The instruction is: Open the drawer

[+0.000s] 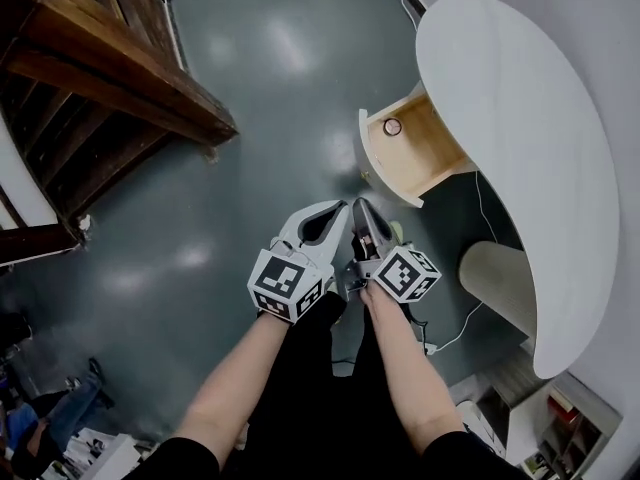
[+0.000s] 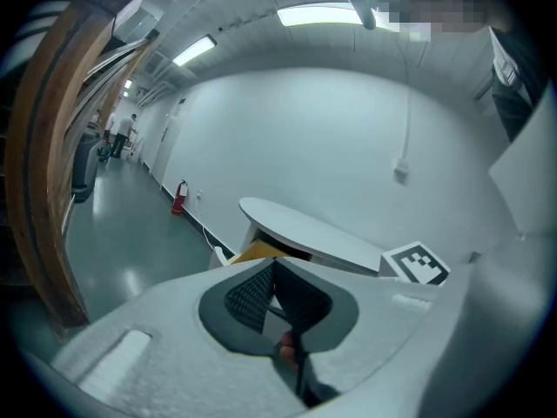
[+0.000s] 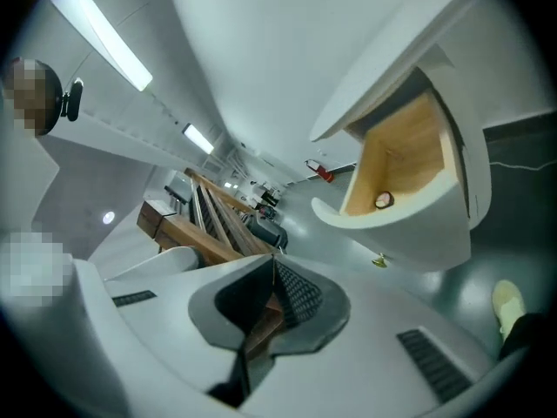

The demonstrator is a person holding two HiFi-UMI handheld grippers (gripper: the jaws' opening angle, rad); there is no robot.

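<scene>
The drawer [image 1: 405, 158] stands pulled out from under the white round tabletop [image 1: 520, 138], its pale wooden inside showing. A small round object [image 1: 392, 126] lies in it, also seen in the right gripper view [image 3: 382, 200]. My left gripper [image 1: 338, 208] and right gripper [image 1: 360, 204] hover side by side above the grey floor, a little short of the drawer's curved white front [image 3: 409, 233]. On both grippers the jaws meet at the tips with nothing between them. In the left gripper view the left gripper [image 2: 274, 259] points at the table [image 2: 313, 233].
A dark wooden staircase [image 1: 110, 78] fills the upper left. The table's cream pedestal [image 1: 497, 273] stands right of my grippers, with a white cable [image 1: 455, 333] on the floor. A red fire extinguisher [image 2: 178, 197] leans at the far wall.
</scene>
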